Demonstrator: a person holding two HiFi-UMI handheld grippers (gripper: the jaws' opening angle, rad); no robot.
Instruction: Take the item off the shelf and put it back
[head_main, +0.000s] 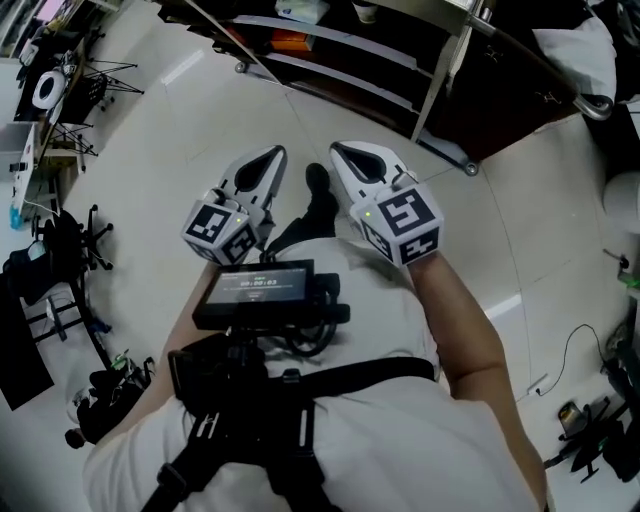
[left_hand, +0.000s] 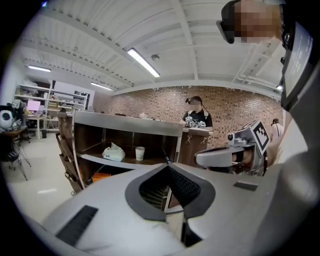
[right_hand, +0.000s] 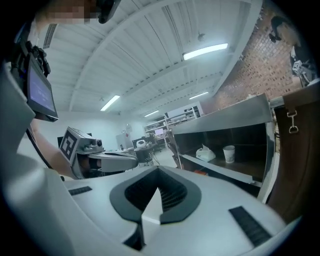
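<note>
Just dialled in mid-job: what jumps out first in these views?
The left gripper and right gripper are held side by side over the pale floor, both shut and empty. Ahead stands the metal shelf, with a white paper cup and what looks like a tissue pack on its middle board. Behind it, a person stands before a brick wall.

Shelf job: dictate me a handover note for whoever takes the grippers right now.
Left gripper: shut, empty.
Right gripper: shut, empty.
Both are held short of the shelf, touching nothing.
Paper cup and white pack stand on its middle board.
Done: nothing is in hand; whether an item was already cycled, can't tell.
To do: pick an item off, put it back.
</note>
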